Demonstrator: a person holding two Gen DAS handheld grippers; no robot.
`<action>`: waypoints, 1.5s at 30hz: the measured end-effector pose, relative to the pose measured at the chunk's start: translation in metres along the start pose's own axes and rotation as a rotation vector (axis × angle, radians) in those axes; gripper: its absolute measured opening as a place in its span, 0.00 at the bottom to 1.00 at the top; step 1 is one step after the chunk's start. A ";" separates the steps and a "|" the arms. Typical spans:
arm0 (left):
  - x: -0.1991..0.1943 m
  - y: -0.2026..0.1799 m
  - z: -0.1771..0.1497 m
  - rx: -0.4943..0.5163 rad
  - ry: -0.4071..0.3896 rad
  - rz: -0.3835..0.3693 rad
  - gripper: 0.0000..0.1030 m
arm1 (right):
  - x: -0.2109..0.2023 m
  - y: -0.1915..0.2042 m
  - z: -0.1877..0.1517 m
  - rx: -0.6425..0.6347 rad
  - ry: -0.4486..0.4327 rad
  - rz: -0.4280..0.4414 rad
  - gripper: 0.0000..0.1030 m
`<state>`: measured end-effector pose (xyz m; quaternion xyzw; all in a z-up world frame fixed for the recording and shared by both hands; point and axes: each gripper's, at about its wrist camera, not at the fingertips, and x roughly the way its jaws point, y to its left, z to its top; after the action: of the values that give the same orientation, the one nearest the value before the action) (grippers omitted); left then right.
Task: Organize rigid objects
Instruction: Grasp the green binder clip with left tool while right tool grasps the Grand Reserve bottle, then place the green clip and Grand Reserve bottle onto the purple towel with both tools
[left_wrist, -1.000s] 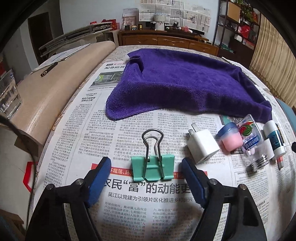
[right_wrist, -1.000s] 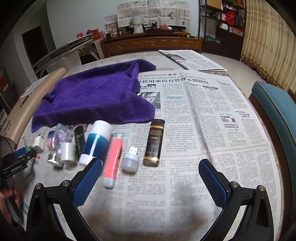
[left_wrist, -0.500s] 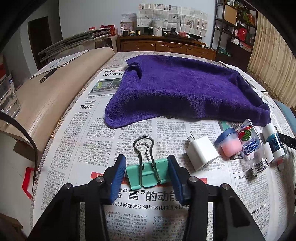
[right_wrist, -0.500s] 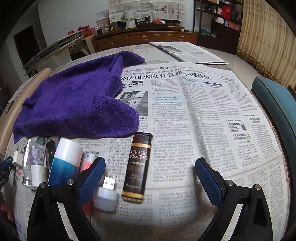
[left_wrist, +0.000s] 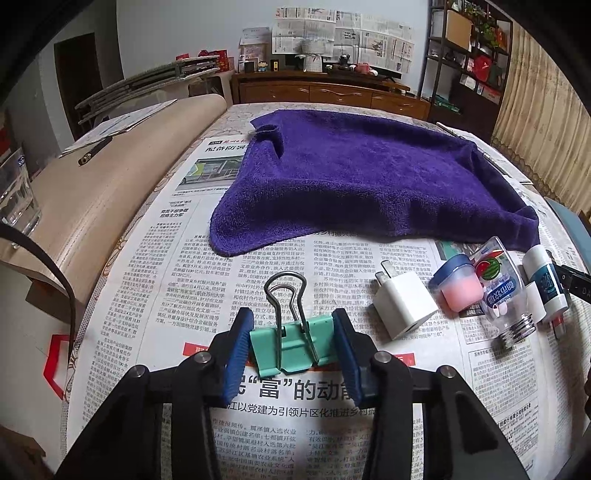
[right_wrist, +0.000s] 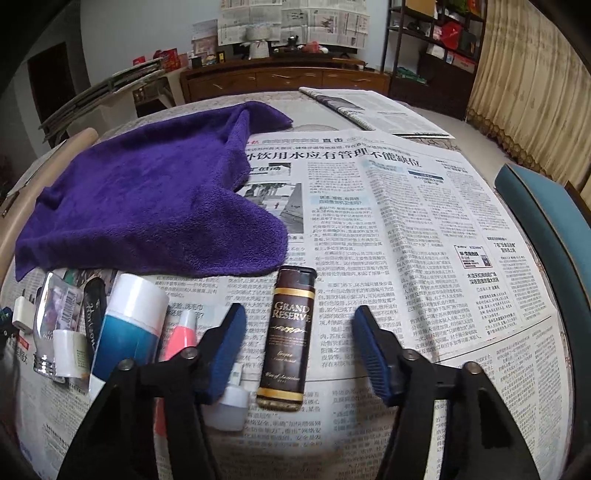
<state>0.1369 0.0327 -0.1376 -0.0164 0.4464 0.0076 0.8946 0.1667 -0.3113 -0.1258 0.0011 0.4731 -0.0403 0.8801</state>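
Observation:
A mint-green binder clip lies on the newspaper-covered table, wire handles pointing away. My left gripper is closing, its blue pads pressed against both sides of the clip. In the right wrist view a brown "Grand Reserve" bottle lies lengthwise between the jaws of my right gripper. Those jaws are closing, with gaps on both sides of the bottle. Left of it lie a white USB stick, a pink pen and a blue-white tube.
A purple towel covers the table's far middle. A white charger, pink jar and clear bottle lie right of the clip. A drinking glass stands far left. A teal chair borders the right edge.
My left jaws closed in from wide apart onto the clip's sides. The right gripper moved forward and down over the brown bottle, and its jaws narrowed around it.

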 end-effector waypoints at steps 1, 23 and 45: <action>0.000 0.000 0.000 0.001 0.000 -0.001 0.40 | -0.001 0.001 0.001 -0.004 0.000 0.004 0.38; -0.041 0.008 0.034 -0.010 -0.070 -0.043 0.40 | -0.036 -0.001 0.013 0.004 -0.044 0.108 0.23; 0.033 -0.014 0.161 -0.024 -0.065 -0.142 0.40 | 0.017 0.100 0.143 -0.110 -0.062 0.214 0.23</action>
<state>0.2860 0.0250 -0.0670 -0.0588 0.4148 -0.0501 0.9066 0.3025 -0.2185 -0.0645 0.0019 0.4442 0.0799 0.8924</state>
